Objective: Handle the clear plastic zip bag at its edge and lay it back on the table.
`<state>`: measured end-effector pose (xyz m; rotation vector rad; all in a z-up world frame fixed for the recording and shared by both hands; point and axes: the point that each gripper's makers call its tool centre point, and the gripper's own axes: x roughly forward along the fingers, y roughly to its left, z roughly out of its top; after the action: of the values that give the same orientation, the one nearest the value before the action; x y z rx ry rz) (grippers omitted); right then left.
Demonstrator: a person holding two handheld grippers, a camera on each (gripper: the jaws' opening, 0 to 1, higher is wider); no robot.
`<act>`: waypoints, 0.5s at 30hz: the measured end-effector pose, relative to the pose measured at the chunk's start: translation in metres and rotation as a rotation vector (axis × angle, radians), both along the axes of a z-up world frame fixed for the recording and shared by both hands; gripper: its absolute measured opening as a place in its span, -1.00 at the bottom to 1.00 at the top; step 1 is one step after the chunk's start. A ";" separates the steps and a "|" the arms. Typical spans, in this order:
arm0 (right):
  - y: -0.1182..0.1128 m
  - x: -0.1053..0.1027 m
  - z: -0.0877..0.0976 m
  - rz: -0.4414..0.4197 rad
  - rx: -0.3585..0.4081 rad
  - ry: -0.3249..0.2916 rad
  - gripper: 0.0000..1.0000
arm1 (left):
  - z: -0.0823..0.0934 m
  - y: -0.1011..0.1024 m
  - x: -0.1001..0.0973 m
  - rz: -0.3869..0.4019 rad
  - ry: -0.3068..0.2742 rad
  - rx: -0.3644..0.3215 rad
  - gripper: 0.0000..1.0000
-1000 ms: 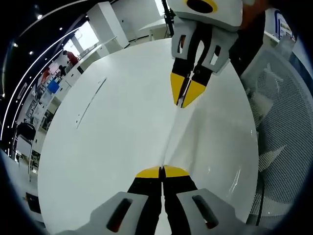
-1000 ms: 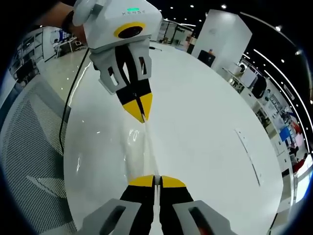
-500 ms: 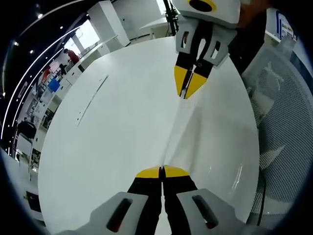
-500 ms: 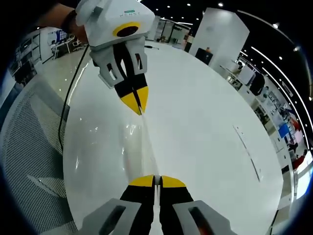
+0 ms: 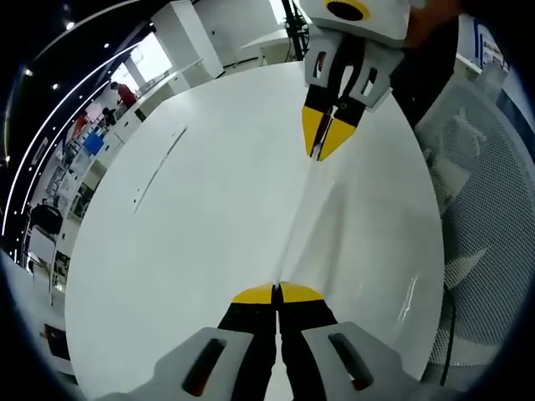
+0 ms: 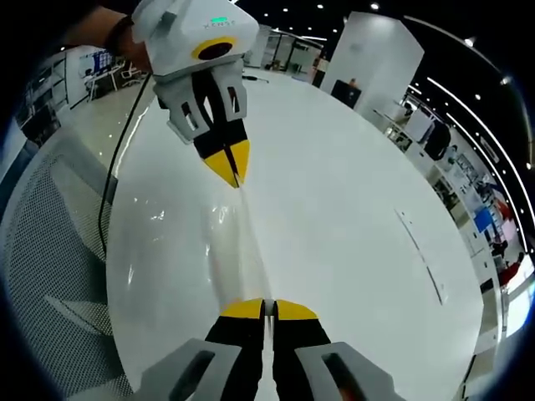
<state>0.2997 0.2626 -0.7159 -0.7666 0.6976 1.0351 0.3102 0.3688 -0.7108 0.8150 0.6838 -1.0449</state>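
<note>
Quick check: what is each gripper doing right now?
Left gripper: shut on the bag edge.
Right gripper: shut on the same edge.

Bag strung between two claws over the table

So the zip bag [image 5: 305, 219] runs edge-on between the left claw [image 5: 277, 288] and the right claw [image 5: 324, 142], above the table [image 5: 192, 242]. In the right gripper view the left claw [image 6: 231, 167] is at the bag's far end, with a mesh chair [image 6: 50, 251] off the table's left edge.

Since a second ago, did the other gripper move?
Yes. In the left gripper view, the right gripper has drawn away toward the far edge of the white table.
</note>
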 end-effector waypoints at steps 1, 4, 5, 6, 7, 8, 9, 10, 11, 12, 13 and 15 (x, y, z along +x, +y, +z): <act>-0.001 0.000 0.000 -0.001 0.000 0.000 -1.00 | -0.001 0.001 0.002 0.002 0.001 -0.001 -1.00; -0.002 0.002 -0.001 -0.004 0.000 0.000 -1.00 | 0.000 0.001 0.001 0.003 0.000 -0.002 -1.00; -0.003 0.000 0.001 -0.006 -0.001 0.001 -1.00 | 0.000 0.001 0.001 0.003 -0.001 -0.001 -1.00; -0.004 -0.002 0.004 -0.007 -0.002 0.000 -1.00 | 0.000 0.001 0.001 0.004 0.000 -0.001 -1.00; -0.004 -0.002 0.004 -0.007 -0.002 -0.001 -1.00 | 0.000 0.001 0.002 0.005 -0.001 -0.001 -1.00; -0.004 0.000 0.001 -0.008 -0.002 0.000 -1.00 | 0.000 0.001 0.002 0.005 -0.001 -0.002 -1.00; -0.005 -0.001 0.001 -0.010 -0.001 0.000 -1.00 | -0.001 0.002 0.002 0.007 -0.001 -0.002 -1.00; -0.006 -0.002 0.003 -0.011 -0.001 0.000 -1.00 | -0.001 0.002 0.002 0.008 -0.002 -0.001 -1.00; -0.006 -0.002 0.002 -0.011 -0.003 0.000 -1.00 | 0.000 0.002 0.001 0.008 -0.001 -0.001 -1.00; -0.007 -0.001 0.001 -0.013 -0.004 0.000 -1.00 | 0.000 0.002 0.000 0.009 -0.001 0.000 -1.00; -0.007 -0.001 0.001 -0.015 -0.003 0.002 -1.00 | -0.001 0.003 0.001 0.011 -0.002 0.001 -1.00; -0.009 -0.001 -0.001 -0.016 -0.004 0.003 -1.00 | -0.001 0.005 0.002 0.014 0.000 0.000 -1.00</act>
<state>0.2989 0.2539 -0.7167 -0.7623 0.7075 1.0205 0.3118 0.3741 -0.7122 0.8089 0.6888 -1.0326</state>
